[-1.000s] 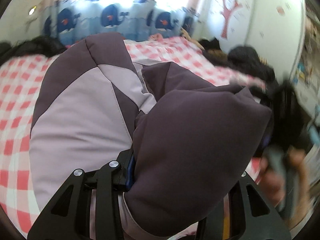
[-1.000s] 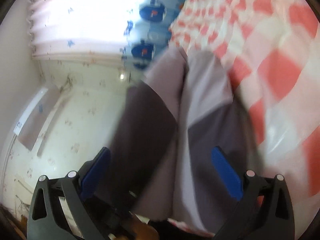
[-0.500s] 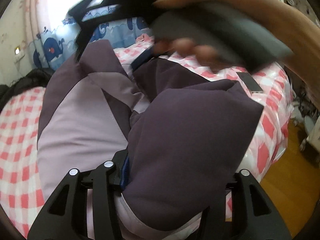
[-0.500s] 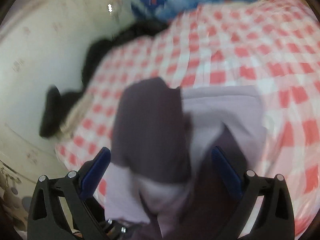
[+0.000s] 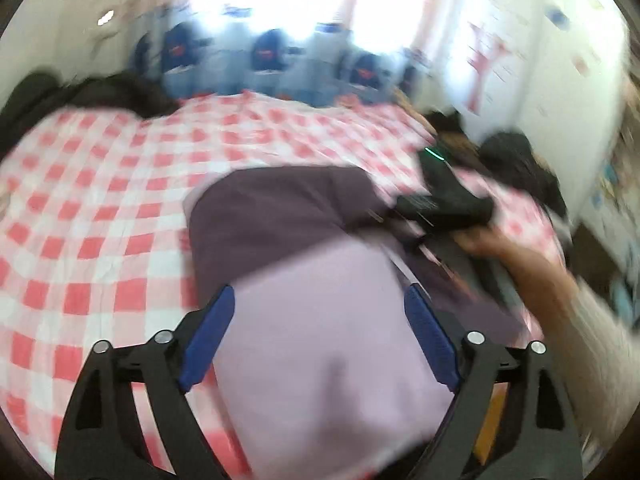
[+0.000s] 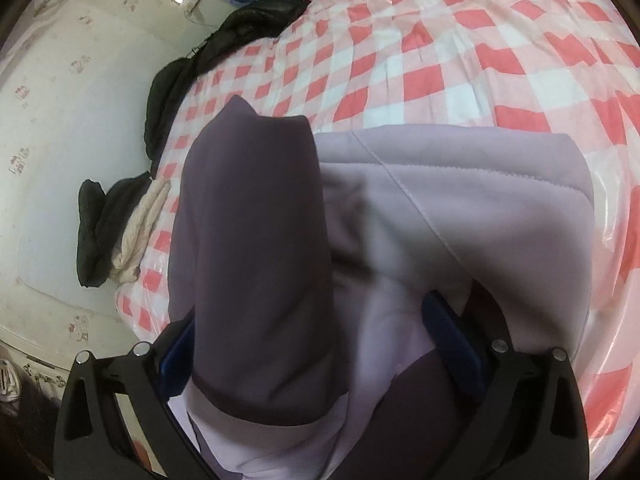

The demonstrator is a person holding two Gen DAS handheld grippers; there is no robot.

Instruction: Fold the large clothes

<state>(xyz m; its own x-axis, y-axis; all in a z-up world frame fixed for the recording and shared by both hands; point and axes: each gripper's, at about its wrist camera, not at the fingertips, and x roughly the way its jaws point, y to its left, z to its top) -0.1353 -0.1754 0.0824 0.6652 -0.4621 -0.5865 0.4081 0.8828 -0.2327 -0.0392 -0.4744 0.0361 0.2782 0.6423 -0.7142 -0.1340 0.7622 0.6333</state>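
A two-tone jacket, lilac with dark purple panels, lies folded on the checked bed. My left gripper hovers over its near end. Its jaws are opening, and the blue pads stand wide and clear of the fabric. To the right, a hand holds the right gripper's black body at the jacket's far right edge. In the right wrist view, a dark purple fold and lilac cloth fill the space between the spread jaws of my right gripper. The fold partly hides its left pad.
The red-and-white checked sheet covers the bed on all sides of the jacket. Black garments lie along the far left edge and at the right. A beige cloth sits by the wall. Whale-print curtains hang behind.
My left gripper has let go of the dark purple fold, opened wide and drawn back. The jacket now lies flatter on the bed. The right gripper swung down over the jacket.
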